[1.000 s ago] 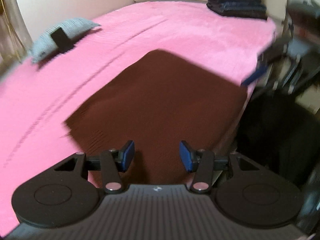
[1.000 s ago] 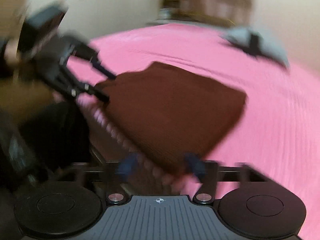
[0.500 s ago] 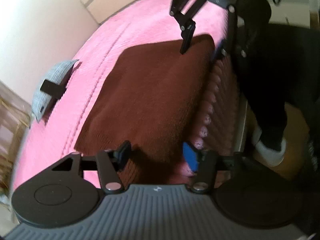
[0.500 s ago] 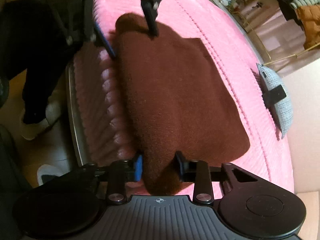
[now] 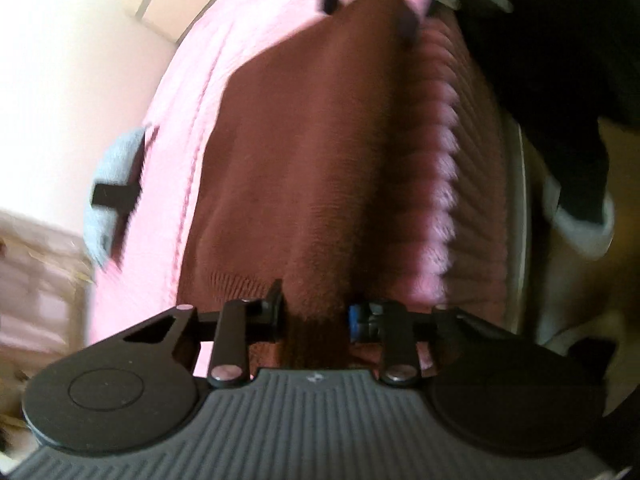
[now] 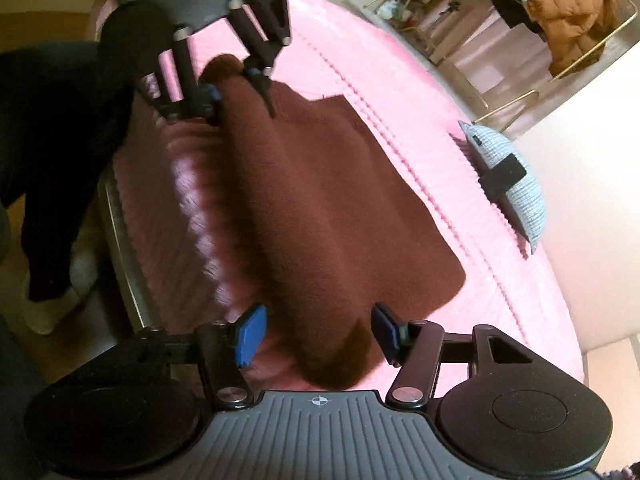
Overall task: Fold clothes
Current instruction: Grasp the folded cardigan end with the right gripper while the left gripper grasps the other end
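A folded brown knit garment [image 5: 304, 152] lies on the pink bed [image 5: 192, 80], its near edge along the bed's side. My left gripper [image 5: 314, 314] straddles one end of that edge, the cloth between its fingers, jaws a little apart. In the right wrist view the garment [image 6: 320, 208] runs from my right gripper [image 6: 316, 334] to the left gripper [image 6: 236, 88] at the far end. The right gripper is open, its blue pads either side of the garment's near corner.
A grey knit pillow with a black strap [image 6: 508, 176] lies on the bed beyond the garment. The bed's ribbed side panel [image 6: 168, 208] drops to the floor, where a person's dark leg and white shoe [image 6: 48, 240] stand. A clothes rack [image 6: 560, 20] stands behind.
Both grippers have come down to opposite ends of the garment's near edge. The left jaws have narrowed around the cloth. The right jaws have opened wider than half a second ago.
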`<state>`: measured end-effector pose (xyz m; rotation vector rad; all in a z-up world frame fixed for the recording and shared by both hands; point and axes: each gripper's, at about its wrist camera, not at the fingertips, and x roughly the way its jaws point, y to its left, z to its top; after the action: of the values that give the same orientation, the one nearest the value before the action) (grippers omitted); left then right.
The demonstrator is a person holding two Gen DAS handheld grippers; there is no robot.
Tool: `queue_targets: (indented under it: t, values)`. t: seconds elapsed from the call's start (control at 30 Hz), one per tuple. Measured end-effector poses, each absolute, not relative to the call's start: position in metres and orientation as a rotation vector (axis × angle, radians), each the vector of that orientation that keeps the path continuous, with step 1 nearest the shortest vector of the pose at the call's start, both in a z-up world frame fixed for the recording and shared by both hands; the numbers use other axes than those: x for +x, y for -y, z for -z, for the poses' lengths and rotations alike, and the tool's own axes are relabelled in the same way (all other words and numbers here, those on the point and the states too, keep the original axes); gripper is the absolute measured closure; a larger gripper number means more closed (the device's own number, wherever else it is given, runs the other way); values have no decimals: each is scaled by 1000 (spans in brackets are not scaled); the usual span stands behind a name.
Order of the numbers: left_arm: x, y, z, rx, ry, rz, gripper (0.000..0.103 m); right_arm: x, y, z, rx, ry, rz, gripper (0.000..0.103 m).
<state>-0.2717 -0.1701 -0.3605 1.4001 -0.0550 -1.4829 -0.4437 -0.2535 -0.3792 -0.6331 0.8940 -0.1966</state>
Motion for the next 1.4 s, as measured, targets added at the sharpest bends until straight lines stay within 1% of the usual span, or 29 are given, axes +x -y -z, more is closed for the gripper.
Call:
queue_targets:
  t: [0.07,0.23,0.27,0.3,0.33,0.37,0.4,0.47,0.5,0.57,0.6,0.67,0.87,1.4]
  values:
    - [-258,178,345,1283,-90,1522,79,-437,247,385,-699,-873,201,46]
    - [-238,188,327,1185,-213,1569,79,-416,255,413,-853,-905,234,46]
    - [-234,190,324,1165,-237,1577,79,-416,260,416,-866,-919,234,53]
    - [-232,191,322,1162,-237,1579,79,-416,265,419,-870,-931,232,65]
    - [-233,190,322,1166,-229,1576,79,-418,270,421,-865,-936,228,65]
    - [-234,189,323,1170,-221,1573,79,-419,272,420,-854,-934,228,70]
    - [-235,188,323,1175,-213,1570,78,-420,274,418,-843,-930,230,73]
    - [-245,184,330,1218,-149,1545,77,-420,275,412,-830,-925,234,75]
    - [-251,183,334,1247,-112,1528,75,-420,275,408,-831,-925,235,75]
    - [-270,177,349,1371,23,1470,74,-419,275,401,-834,-924,237,75]
    - [-277,175,357,1431,92,1444,74,-419,274,398,-836,-924,238,75]
    - [-285,171,365,1507,157,1409,75,-416,276,394,-842,-937,227,75]
    - [-282,182,346,1488,113,1379,78,-407,282,387,-841,-961,211,75]
    - [-279,184,346,1500,76,1391,78,-411,272,395,-815,-978,204,75]
